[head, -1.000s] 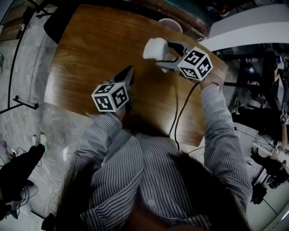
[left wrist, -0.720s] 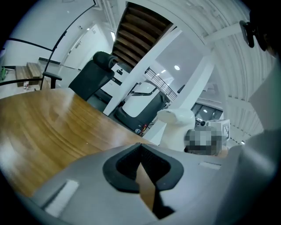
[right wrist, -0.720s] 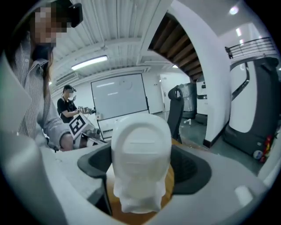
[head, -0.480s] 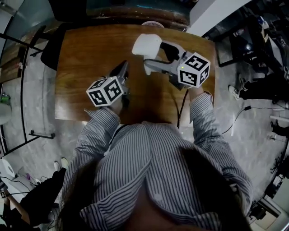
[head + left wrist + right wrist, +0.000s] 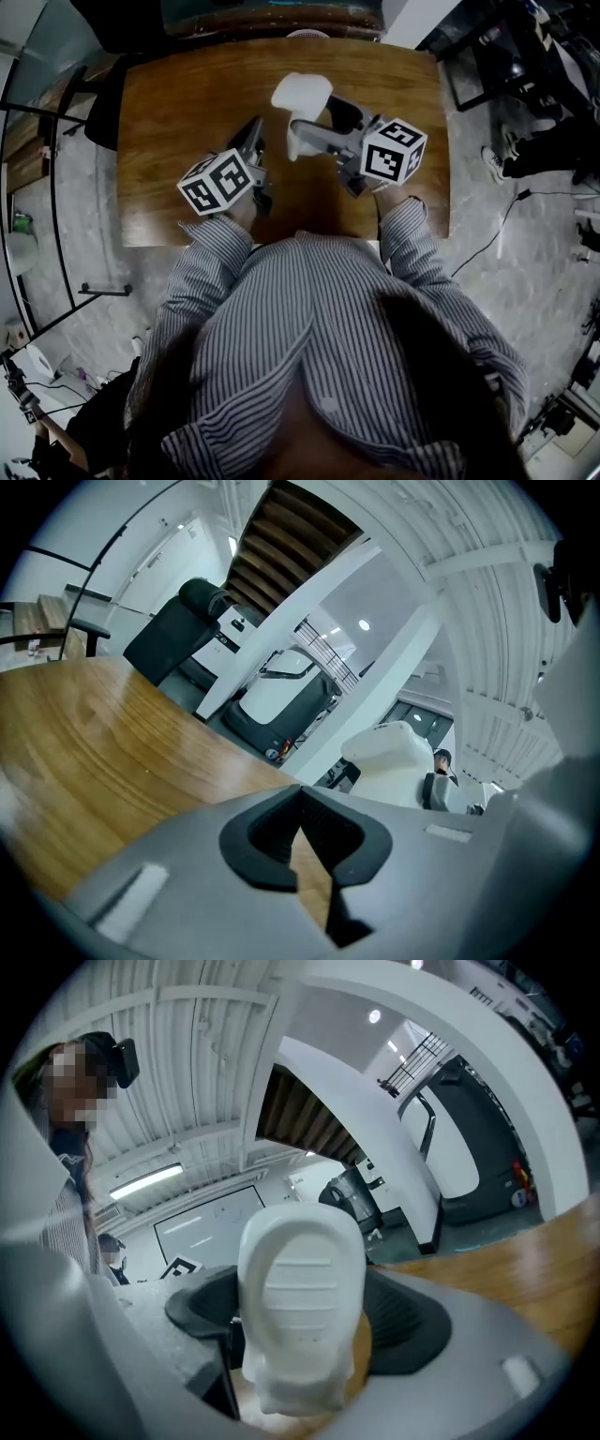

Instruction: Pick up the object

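Leftward a little, my right gripper (image 5: 317, 120) has carried the ridged white plastic object (image 5: 301, 94) over the far middle of the brown wooden table (image 5: 169, 112), jaws clamped on its sides. It looks lifted clear (pick essentially done, I judge). My left gripper (image 5: 253, 133) idles nearby, jaws nearly together, empty.

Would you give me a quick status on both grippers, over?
Right gripper shut on white object, over wooden table. Left gripper shut, empty. Nothing blocking.
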`<act>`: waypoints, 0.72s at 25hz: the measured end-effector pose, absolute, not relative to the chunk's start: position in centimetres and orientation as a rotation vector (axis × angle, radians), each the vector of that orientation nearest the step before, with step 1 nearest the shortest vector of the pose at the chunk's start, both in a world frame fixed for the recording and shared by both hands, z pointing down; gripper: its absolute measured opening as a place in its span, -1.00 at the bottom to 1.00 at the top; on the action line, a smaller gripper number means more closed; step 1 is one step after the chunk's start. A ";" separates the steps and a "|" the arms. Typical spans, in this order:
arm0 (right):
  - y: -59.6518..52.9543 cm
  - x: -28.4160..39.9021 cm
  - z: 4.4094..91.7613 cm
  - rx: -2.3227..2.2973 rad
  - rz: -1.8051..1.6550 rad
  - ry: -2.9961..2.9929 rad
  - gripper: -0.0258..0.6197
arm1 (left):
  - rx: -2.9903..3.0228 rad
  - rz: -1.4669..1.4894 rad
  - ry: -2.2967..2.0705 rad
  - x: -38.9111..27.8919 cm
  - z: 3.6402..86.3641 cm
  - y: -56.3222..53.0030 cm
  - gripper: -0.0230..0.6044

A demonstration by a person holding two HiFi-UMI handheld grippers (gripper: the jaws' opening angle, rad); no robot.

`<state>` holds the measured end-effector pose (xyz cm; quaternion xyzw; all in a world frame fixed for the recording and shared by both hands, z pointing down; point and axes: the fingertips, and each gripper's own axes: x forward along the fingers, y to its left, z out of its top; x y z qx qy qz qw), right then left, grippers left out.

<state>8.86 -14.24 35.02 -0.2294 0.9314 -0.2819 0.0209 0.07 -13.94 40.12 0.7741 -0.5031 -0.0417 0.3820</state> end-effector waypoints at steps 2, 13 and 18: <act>-13.8 8.6 35.8 -0.733 -0.888 2.892 0.35 | 1.969 -0.095 -1.269 0.4 40.5 -13.4 -0.93; -13.3 8.1 36.8 -0.767 -0.874 2.928 0.35 | 1.996 -0.024 -1.240 0.6 40.8 -12.6 -0.93; -12.4 8.1 37.6 -0.752 -0.854 2.940 0.35 | 2.000 -0.002 -1.220 1.2 42.1 -11.3 -0.93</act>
